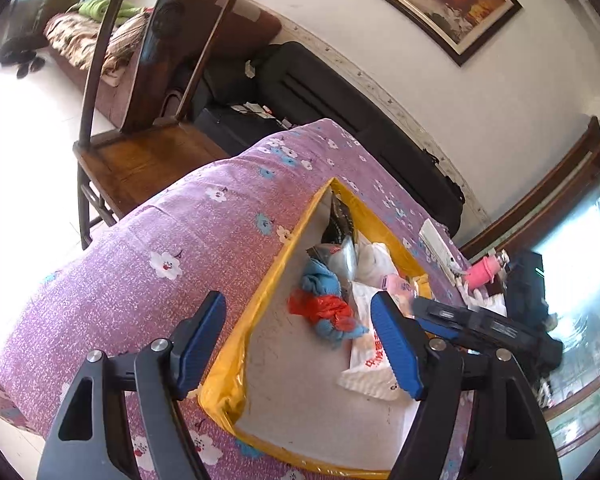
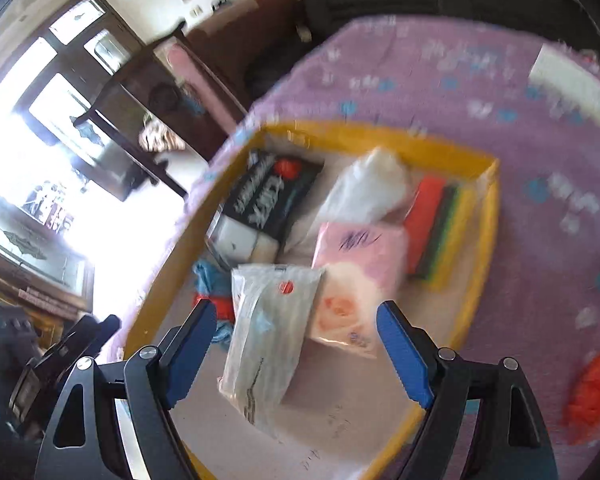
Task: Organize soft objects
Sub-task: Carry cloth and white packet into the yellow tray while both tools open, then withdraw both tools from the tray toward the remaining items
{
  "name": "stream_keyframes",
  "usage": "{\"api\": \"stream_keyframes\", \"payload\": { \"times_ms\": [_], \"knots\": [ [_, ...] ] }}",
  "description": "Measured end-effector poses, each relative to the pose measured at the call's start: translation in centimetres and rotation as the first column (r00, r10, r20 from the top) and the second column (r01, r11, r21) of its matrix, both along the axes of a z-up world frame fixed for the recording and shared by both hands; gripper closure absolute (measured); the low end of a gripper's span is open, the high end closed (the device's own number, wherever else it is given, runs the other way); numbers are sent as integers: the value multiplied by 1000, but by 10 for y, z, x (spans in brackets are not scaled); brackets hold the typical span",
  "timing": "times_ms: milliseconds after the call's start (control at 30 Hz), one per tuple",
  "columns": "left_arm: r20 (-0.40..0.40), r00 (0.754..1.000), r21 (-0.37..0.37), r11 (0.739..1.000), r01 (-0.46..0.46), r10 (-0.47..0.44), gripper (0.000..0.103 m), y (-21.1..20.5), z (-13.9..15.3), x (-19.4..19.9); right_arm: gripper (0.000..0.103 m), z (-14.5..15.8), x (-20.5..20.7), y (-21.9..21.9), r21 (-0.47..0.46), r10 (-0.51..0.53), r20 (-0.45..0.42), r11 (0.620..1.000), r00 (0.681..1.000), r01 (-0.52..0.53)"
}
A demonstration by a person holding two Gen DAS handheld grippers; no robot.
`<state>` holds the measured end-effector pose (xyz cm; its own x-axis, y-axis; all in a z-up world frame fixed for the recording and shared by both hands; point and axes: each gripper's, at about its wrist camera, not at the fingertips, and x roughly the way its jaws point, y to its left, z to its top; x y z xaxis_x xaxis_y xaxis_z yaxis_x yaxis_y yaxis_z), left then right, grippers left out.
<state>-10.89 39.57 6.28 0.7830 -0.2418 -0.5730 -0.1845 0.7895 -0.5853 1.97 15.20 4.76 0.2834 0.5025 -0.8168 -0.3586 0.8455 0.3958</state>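
Observation:
A yellow-rimmed cardboard box [image 1: 260,300] [image 2: 380,132] sits on a purple flowered cloth [image 1: 140,240]. It holds a blue and red cloth [image 1: 324,304] [image 2: 216,292], a black packet [image 2: 272,196], a white bag [image 2: 368,188], a pink tissue pack [image 2: 360,248], coloured sponges [image 2: 440,232] and a clear plastic packet [image 2: 268,332] [image 1: 368,360]. My left gripper [image 1: 298,298] hangs open over the box's left rim, holding nothing. My right gripper [image 2: 296,308] [image 1: 460,320] stands open above the clear packet; its pads are apart from the packet. The right wrist view is blurred.
A wooden chair [image 1: 140,152] stands beyond the cloth's far-left edge, with a black case [image 1: 340,100] against the wall and a sofa [image 1: 80,36] behind. A white power strip [image 1: 440,248] and a pink object [image 1: 482,274] lie past the box. Something red [image 2: 592,392] lies outside it.

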Motion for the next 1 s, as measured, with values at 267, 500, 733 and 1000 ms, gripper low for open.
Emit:
{"api": "stream_keyframes", "payload": {
  "times_ms": [267, 500, 733, 1000],
  "knots": [
    [5, 1000, 40, 999, -4, 4, 28, -11, 8, -9, 16, 0, 32, 23, 31, 4, 27, 1000, 1000, -5],
    [8, 1000, 83, 997, 9, -10, 27, -31, 16, -11, 14, 41, -7, -17, 28, -2, 167, 1000, 986, -2],
    [10, 999, 123, 991, 45, -47, 23, -65, 23, -20, 10, 48, -60, -113, 4, -109, 216, 994, 970, 111],
    [-49, 999, 110, 994, 8, -3, 23, -81, 13, -47, 10, 31, -107, -217, 34, -270, 196, 963, 943, 269]
  ]
}}
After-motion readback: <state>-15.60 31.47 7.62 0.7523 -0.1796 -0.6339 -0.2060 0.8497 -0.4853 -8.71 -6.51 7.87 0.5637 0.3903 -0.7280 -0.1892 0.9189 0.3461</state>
